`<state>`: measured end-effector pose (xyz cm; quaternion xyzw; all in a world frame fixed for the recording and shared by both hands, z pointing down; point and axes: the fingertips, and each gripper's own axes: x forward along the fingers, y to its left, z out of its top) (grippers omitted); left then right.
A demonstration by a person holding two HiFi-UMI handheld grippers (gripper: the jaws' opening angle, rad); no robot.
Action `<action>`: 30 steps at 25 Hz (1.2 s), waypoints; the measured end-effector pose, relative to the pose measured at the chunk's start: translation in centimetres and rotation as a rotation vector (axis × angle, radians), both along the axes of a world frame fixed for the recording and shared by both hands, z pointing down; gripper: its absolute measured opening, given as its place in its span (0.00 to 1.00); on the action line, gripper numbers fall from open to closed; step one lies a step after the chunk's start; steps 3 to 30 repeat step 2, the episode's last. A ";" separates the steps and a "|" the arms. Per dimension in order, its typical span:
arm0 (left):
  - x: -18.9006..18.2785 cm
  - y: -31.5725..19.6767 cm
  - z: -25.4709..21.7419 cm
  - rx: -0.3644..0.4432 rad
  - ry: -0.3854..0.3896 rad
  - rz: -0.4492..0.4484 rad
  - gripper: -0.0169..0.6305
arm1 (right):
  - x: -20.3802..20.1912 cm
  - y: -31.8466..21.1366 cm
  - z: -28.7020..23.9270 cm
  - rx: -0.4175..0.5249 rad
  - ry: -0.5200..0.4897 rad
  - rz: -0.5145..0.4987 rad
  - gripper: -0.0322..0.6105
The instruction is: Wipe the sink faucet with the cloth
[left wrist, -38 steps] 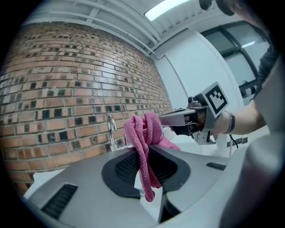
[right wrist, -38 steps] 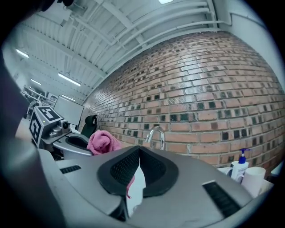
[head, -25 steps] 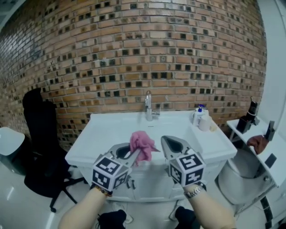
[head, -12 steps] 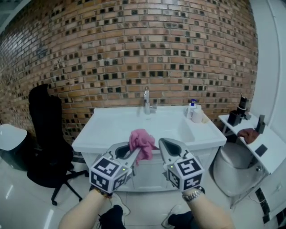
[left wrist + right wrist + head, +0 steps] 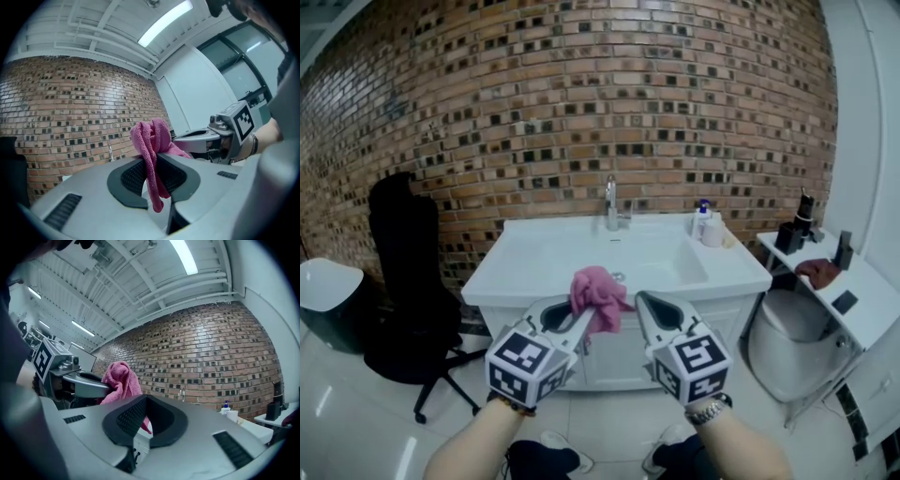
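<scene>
Backing off now: the sink (image 5: 544, 272) and its faucet (image 5: 612, 203) sit smaller and further away in the head view than a second ago, with more of the black chair (image 5: 403, 281) showing at the left, while both grippers hold the same pose out in front.

On to the cloth (image 5: 598, 298). It looks soft, light and floppy, so it should drape and mould round the spout rather than push against it, and it won't slip easily out of ribbed pads. My call is that the present hold is a fair one: pinched low in the bunch, with a loose wad free above to do the rubbing. A tail hanging down could catch on the tap handle, so that's worth watching.

It's pink terry, fuzzy in texture, crumpled into a rounded lump that stands above the jaws, with a narrow strip trailing down between them.

The left gripper (image 5: 584, 323) has its jaws pinching that cloth, held in the air well short of the sink. Just beside it, the right gripper (image 5: 643, 298) has its jaws pressed together on nothing, the pink only showing past them. Wiping hasn't begun; the faucet stands upright at the back of the sink against the brick wall (image 5: 581, 94), well apart from the cloth.
</scene>
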<state>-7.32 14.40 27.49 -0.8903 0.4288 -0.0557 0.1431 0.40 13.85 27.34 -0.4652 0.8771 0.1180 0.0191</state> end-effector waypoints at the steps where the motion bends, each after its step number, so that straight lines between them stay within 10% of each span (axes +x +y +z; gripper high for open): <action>1: -0.1 0.4 -0.1 0.001 0.001 -0.001 0.13 | 0.0 0.3 0.0 -0.001 0.000 0.001 0.06; 30: -0.1 0.7 -0.2 0.002 0.002 -0.001 0.12 | 0.0 0.7 0.1 -0.002 0.000 0.001 0.06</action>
